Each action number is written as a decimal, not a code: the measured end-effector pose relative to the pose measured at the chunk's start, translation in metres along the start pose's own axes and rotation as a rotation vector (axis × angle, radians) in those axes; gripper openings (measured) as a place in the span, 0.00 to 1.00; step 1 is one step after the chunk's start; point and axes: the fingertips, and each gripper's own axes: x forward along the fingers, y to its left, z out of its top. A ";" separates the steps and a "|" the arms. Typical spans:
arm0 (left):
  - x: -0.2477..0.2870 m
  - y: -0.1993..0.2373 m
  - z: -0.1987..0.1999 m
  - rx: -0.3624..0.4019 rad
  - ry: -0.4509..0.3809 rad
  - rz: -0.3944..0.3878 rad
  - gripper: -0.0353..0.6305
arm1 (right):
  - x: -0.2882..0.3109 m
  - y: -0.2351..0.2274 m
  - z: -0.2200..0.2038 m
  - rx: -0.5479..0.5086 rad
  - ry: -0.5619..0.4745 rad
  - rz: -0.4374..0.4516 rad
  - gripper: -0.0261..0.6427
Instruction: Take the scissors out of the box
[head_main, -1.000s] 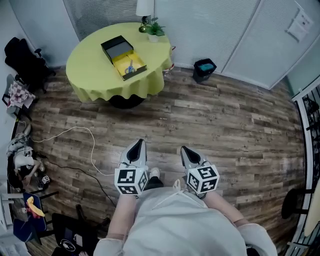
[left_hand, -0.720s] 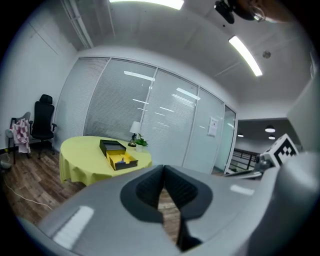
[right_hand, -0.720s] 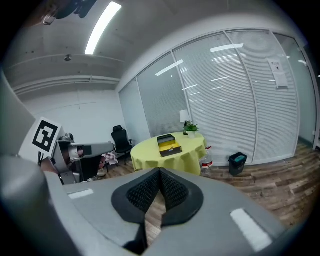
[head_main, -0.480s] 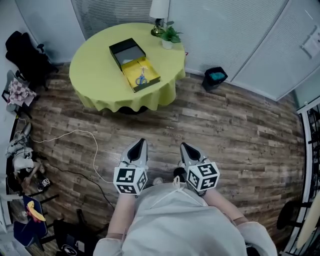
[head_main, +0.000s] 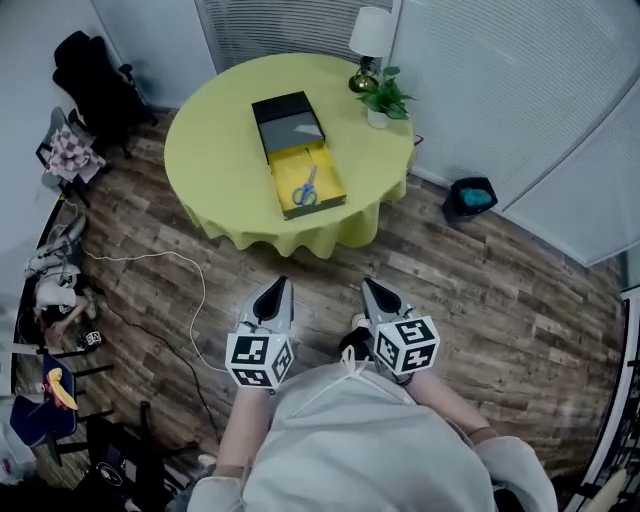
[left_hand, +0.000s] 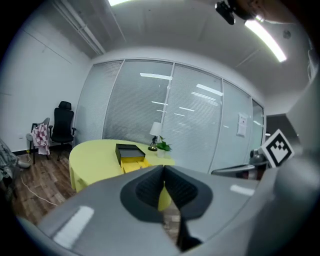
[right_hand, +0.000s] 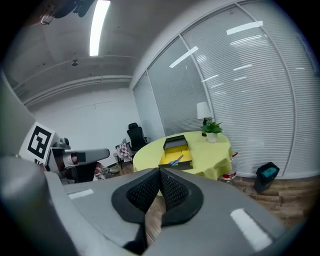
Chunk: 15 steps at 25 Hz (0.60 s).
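The open box (head_main: 300, 160) lies on the round yellow table (head_main: 215, 160), black lid at the far end and yellow-lined tray nearer me. Blue-handled scissors (head_main: 305, 189) lie in the tray. My left gripper (head_main: 275, 291) and right gripper (head_main: 372, 293) are held side by side above the wooden floor, well short of the table, both shut and empty. In the left gripper view the box (left_hand: 129, 152) shows ahead past the closed left gripper (left_hand: 164, 173). The right gripper view shows the scissors (right_hand: 175, 160) in the tray beyond the closed right gripper (right_hand: 159, 175).
A lamp (head_main: 369, 38) and a potted plant (head_main: 386, 99) stand at the table's far right. A black bin (head_main: 472, 197) sits on the floor to the right, a black chair (head_main: 95, 80) at far left. A white cable (head_main: 195, 295) and clutter lie on the left floor.
The table and box have come nearer and shifted rightward in the head view as I walk toward them. Both grippers stay shut in the same pose before me.
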 end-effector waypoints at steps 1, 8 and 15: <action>0.012 -0.003 0.007 0.000 -0.011 0.016 0.06 | 0.010 -0.012 0.011 -0.009 0.001 0.021 0.04; 0.108 -0.017 0.030 0.016 -0.040 0.174 0.06 | 0.067 -0.104 0.067 -0.061 0.039 0.133 0.04; 0.182 -0.004 0.027 -0.042 0.039 0.266 0.06 | 0.121 -0.160 0.088 -0.063 0.106 0.198 0.04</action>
